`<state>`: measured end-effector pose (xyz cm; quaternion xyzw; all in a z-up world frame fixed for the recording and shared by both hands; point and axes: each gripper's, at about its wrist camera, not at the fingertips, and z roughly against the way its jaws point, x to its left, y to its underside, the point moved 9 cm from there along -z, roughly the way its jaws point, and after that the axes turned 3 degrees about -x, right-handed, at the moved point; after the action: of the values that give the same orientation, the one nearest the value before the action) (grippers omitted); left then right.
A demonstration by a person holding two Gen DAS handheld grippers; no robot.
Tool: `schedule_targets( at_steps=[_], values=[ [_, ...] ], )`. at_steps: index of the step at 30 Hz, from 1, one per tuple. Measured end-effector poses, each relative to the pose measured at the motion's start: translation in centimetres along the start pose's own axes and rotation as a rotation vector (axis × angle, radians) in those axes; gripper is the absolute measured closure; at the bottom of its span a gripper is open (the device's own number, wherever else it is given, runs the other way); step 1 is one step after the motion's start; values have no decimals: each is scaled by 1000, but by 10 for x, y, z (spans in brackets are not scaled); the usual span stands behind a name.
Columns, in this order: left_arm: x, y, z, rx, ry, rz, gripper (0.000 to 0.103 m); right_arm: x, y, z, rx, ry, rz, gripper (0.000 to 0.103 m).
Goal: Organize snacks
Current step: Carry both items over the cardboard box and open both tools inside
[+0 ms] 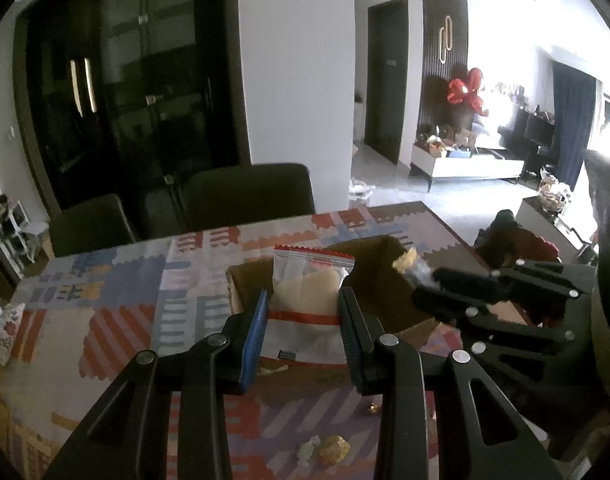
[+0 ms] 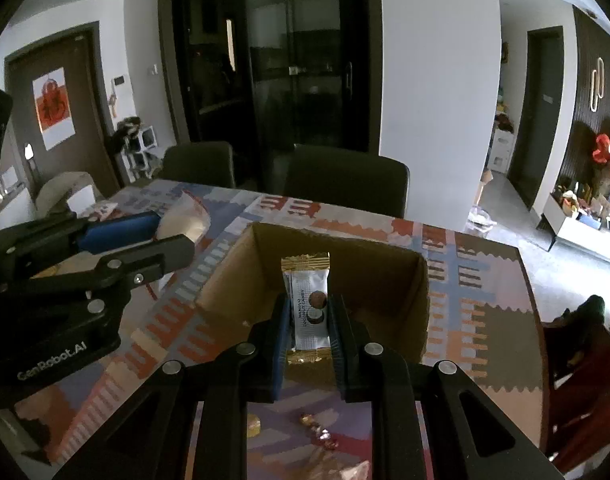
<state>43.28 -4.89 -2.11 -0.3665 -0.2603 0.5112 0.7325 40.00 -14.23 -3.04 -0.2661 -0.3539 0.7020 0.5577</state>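
Hand-held gripper clamps wafer packet above cardboard box.

Left gripper jaws clamped on a clear packet, right gripper beside it, jaws pinching a white wrapped snack

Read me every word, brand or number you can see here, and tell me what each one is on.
"GenRobot.AI": white lettering on the body of the left tongs, seen in the right wrist view.
White and gold snack packet held in the right tongs: sideways print, too small to read.
Clear red-edged snack packet in the left tongs: dark label, unreadable.
Red poster on the door: symbol blurred.
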Motion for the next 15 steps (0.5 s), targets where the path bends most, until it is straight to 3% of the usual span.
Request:
schedule_targets(
  at_steps=[15],
  values=[
    [19,-15,-75,140,7,56,64,-32,-21,-56,74,37,-49,83]
  ],
)
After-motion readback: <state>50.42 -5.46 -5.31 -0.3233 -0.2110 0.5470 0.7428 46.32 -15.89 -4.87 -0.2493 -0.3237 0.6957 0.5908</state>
